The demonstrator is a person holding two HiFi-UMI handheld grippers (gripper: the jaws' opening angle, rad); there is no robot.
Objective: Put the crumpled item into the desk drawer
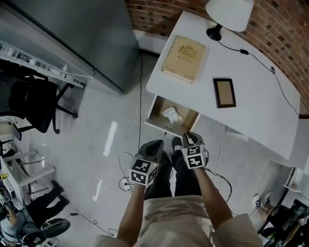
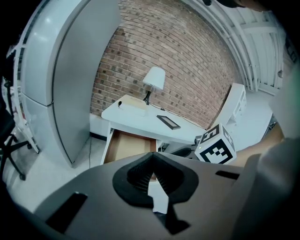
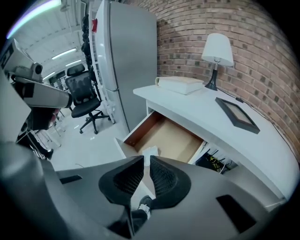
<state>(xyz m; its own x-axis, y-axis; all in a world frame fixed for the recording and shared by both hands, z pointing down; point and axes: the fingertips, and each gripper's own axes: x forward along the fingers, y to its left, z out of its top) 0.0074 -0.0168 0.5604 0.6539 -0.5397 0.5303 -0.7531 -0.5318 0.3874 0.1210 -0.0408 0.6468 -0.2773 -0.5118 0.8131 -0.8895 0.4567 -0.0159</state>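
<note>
White bench – one book, frame, lamp; crumpled paper in open drawer – left hand-held gripper closed, right hand-held gripper barely parted, both empty.

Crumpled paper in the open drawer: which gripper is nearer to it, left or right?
Right. The right gripper hangs just before the drawer front, close to the crumpled paper; the left gripper sits farther back and left.

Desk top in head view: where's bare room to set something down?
Widest bare patch: the white desk top right of the dark-framed picture. There is a narrower strip between that frame and the cream hardcover book. It is crowded at the back, with the black lamp base and its black cable trailing across.
</note>
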